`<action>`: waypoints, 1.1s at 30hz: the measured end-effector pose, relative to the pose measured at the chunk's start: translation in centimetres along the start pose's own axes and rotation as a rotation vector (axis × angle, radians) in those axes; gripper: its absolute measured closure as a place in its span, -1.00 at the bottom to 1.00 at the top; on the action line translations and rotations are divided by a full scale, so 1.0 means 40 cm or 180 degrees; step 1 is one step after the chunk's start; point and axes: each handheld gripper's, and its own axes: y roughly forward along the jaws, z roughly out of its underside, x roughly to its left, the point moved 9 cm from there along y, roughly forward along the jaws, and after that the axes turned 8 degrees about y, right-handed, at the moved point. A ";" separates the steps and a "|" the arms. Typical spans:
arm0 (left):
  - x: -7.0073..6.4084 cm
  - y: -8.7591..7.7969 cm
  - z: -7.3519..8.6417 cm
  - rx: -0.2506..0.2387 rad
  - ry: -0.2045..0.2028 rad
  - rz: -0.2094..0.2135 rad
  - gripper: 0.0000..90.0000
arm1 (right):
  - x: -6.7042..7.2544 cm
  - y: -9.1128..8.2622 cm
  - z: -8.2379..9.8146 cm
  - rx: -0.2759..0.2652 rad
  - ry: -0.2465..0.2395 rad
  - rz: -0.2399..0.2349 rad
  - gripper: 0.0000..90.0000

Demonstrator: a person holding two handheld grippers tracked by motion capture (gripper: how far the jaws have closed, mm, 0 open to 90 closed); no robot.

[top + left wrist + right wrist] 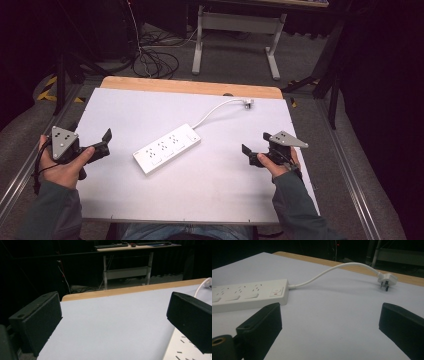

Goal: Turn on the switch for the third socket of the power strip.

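A white power strip (167, 148) lies slantwise in the middle of the white table top (150, 110). Its white cable (215, 108) curves back to a plug (248, 103) near the far edge. The strip (247, 295), cable (332, 271) and plug (387, 279) also appear in the right gripper view. My left gripper (106, 141) is held at the table's left side, open, with nothing between its jaws (115, 325). My right gripper (256, 144) hovers at the right side, open and empty (329, 330). A corner of the strip (185, 350) peeks in beside the left gripper's right jaw.
A bare wooden strip (192, 86) runs along the table's far edge. Beyond it stand a desk frame (235, 30) and loose cables on the floor (155, 62). Metal rails (350, 170) flank the table.
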 end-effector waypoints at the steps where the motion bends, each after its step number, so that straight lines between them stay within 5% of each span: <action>1: 0.001 0.000 0.000 0.0001 0.0000 -0.0015 -0.99 | 0.000 0.000 0.000 0.0005 -0.0005 0.0004 -0.88; 9: 0.001 0.002 0.001 0.0010 0.0016 -0.0030 -0.98 | -0.001 0.000 0.000 0.0000 0.0012 0.0006 -0.88; 16: 0.000 0.001 -0.004 -0.0012 -0.0001 -0.0039 -0.76 | -0.001 0.000 0.001 0.0004 0.0016 0.0006 -0.87; 22: 0.008 -0.003 -0.005 0.0012 -0.0076 -0.0064 -0.07 | -0.001 -0.002 0.002 0.0009 0.0001 0.0007 -0.87; 29: 0.009 -0.005 -0.001 0.0066 -0.0082 -0.0042 0.38 | -0.002 -0.003 0.002 0.0009 0.0018 0.0013 -0.87; 33: 0.015 -0.008 -0.001 0.0058 -0.0189 0.0010 0.67 | -0.001 -0.003 0.003 0.0015 0.0007 0.0011 -0.86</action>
